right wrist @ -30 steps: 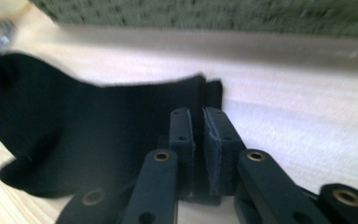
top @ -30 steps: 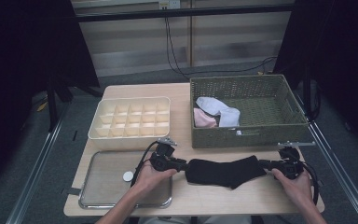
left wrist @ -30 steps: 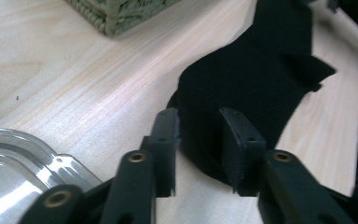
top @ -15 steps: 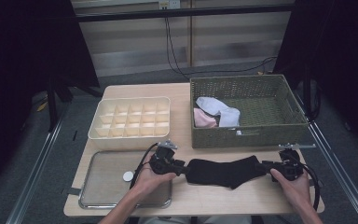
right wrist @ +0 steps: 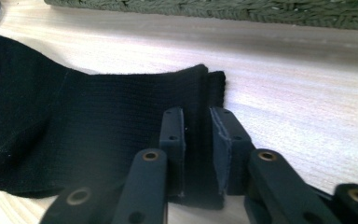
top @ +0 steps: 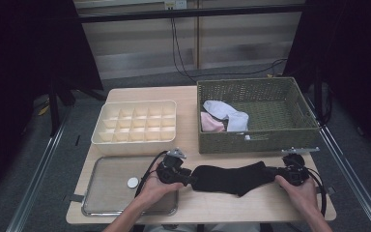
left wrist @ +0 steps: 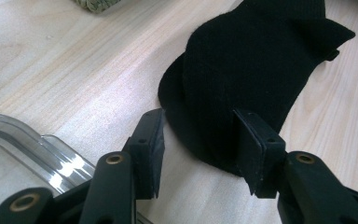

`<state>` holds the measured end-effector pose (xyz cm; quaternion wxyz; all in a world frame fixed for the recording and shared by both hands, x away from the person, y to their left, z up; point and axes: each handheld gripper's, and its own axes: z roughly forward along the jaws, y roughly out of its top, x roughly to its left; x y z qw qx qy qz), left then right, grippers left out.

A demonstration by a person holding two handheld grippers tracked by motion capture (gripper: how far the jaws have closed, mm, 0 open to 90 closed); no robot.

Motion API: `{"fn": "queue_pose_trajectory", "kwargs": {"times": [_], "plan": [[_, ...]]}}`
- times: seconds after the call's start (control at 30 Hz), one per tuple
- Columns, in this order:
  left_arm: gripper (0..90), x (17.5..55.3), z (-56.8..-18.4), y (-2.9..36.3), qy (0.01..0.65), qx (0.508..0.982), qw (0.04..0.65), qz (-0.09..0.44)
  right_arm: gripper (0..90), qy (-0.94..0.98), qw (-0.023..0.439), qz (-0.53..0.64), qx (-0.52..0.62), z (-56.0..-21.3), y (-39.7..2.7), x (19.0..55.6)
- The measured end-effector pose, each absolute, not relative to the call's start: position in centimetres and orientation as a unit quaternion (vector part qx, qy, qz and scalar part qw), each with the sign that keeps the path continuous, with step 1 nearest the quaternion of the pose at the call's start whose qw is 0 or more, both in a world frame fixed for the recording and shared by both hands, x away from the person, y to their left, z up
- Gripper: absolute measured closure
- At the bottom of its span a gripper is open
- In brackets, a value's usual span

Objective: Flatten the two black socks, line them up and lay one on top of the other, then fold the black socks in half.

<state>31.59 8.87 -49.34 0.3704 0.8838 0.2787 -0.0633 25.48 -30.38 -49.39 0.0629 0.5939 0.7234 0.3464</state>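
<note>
Black sock [top: 232, 178] is lying on the wooden tabletop [top: 140, 94]; right tongs [right wrist: 198, 140] are pinching its cuff after closing, left tongs [left wrist: 200, 140] are opening, straddling its toe.

A pale wooden bench [top: 135, 215] stands on grey floor [top: 53, 159]; slatted wall panels [top: 140, 53] behind, dark curtains [top: 24, 63] upper left.

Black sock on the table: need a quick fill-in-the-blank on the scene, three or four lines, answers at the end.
1. The black sock lies on the table in front of the green woven ____.
2. The right gripper is shut on the sock's ____ end.
3. The left gripper stands ____, its pads not pressing the sock's toe.
4. The metal tray holds one small white ____ thing.

Missing words: basket; cuff; open; round
</note>
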Motion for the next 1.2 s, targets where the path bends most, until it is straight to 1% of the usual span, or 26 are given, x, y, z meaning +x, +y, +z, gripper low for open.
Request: {"fn": "queue_pose_trajectory", "kwargs": {"times": [0.07,0.17,0.23,0.4,0.5,0.57,0.6,0.9,0.93,1.0,1.13,1.2], "plan": [[54.3,31.6,-49.3,8.9,0.278,0.885,0.368,-0.06,79.3,0.722,0.059,0.347,0.595,-49.4,-30.4,25.5],[55.2,31.4,-49.2,8.8,0.277,0.889,0.362,-0.049,81.8,0.714,0.031,0.373,0.591,-49.7,-30.7,25.5],[55.2,31.4,-49.2,8.8,0.279,0.887,0.364,-0.053,82.3,0.707,0.016,0.385,0.594,-49.8,-30.9,25.5],[54.3,31.5,-49.2,8.9,0.286,0.885,0.363,-0.055,82.7,0.696,0.007,0.403,0.594,-49.6,-31.3,25.3],[53.0,31.4,-49.2,9.0,0.287,0.884,0.364,-0.062,82.8,0.693,0.011,0.409,0.593,-49.3,-31.4,25.1],[59.1,31.4,-49.3,9.0,0.276,0.886,0.365,-0.069,82.8,0.693,0.015,0.41,0.593,-49.1,-31.5,25.0],[59.4,31.3,-49.3,8.9,0.275,0.886,0.366,-0.072,82.8,0.695,0.02,0.409,0.592,-49.0,-31.5,25.1],[59.4,31.5,-49.4,8.9,0.284,0.881,0.37,-0.082,82.8,0.692,0.017,0.417,0.589,-48.5,-31.6,25.3],[60.3,31.6,-49.4,8.9,0.285,0.881,0.368,-0.084,82.8,0.69,0.013,0.42,0.589,-48.4,-31.6,25.4],[64.8,31.5,-49.4,8.9,0.287,0.88,0.369,-0.086,82.8,0.69,0.011,0.419,0.59,-48.5,-31.6,25.4],[68.2,31.5,-49.4,8.8,0.284,0.882,0.365,-0.085,82.8,0.69,0.006,0.431,0.582,-47.9,-31.5,25.1],[70.8,31.5,-49.6,8.6,0.284,0.88,0.37,-0.092,82.8,0.691,0.006,0.435,0.578,-47.6,-31.5,25.1]]}}
